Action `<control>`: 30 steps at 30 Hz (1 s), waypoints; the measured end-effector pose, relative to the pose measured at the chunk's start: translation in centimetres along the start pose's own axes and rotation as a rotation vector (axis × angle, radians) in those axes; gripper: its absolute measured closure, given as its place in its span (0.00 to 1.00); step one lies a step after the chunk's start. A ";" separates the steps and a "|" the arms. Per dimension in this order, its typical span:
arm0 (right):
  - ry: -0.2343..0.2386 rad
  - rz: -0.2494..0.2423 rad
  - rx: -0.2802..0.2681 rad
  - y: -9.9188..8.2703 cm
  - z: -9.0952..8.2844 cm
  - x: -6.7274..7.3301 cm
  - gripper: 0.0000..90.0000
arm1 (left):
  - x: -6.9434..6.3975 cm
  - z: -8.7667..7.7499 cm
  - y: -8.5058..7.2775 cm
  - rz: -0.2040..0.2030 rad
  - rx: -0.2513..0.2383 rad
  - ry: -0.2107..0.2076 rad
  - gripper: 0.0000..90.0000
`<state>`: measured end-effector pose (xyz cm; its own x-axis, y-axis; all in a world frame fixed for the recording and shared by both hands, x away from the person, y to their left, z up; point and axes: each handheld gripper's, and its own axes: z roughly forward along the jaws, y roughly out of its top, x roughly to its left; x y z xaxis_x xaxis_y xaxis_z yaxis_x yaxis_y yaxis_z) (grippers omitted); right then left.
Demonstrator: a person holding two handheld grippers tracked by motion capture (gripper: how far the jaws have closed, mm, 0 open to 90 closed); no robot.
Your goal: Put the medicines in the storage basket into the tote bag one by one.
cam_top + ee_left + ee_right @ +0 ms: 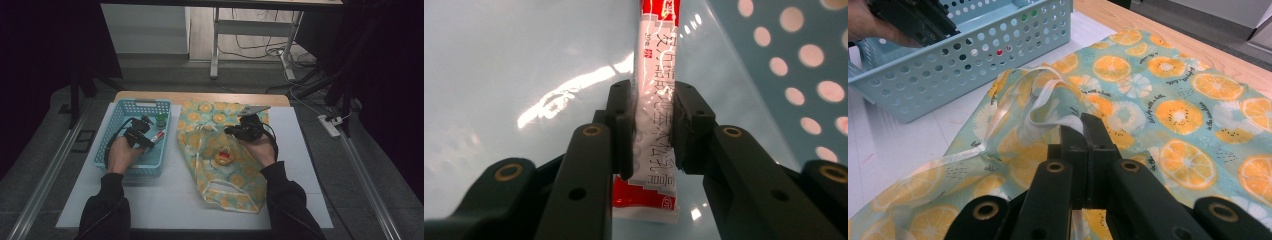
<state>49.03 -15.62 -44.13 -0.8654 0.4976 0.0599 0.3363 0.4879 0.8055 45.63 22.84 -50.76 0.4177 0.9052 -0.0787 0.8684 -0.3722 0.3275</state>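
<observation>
Sachet (655, 95): pinched flat between left gripper (651, 125) pads, low inside blue basket (116, 125); light, thin, slippery film, likely to bend, so best gripped mid-length.
Bag handle (1048, 107): white strap clamped in right gripper (1083, 132), lifted off table.
Fruit-print bag (235, 170): soft, limp cloth beside basket; liable to sag.

Table (150, 200): basket (112, 135), fruit-print bag (240, 185).
</observation>
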 end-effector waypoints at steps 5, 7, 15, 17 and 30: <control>0.000 0.002 -0.002 0.0 0.0 -0.1 1.00 | -0.1 -0.7 0.0 0.019 -0.044 0.033 0.80; -0.001 0.002 -0.004 0.0 -0.1 -0.2 1.00 | -0.2 -1.0 -0.1 0.025 -0.059 0.030 0.80; -0.003 0.004 -0.007 0.0 -0.2 -0.2 1.00 | -0.2 -1.9 -0.3 0.056 -0.102 0.026 0.81; -0.003 0.004 -0.008 0.0 -0.2 -0.3 1.00 | -0.1 -2.2 -0.3 0.051 -0.116 0.030 0.82; -0.005 0.007 -0.010 0.0 -0.3 -0.3 1.00 | 0.6 -4.5 -1.0 0.033 -0.237 0.009 0.81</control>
<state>49.21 -16.01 -43.97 -0.8612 0.5044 0.0631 0.3390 0.4774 0.8107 43.82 24.62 -46.89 0.4410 0.8958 -0.0560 0.7673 -0.3439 0.5413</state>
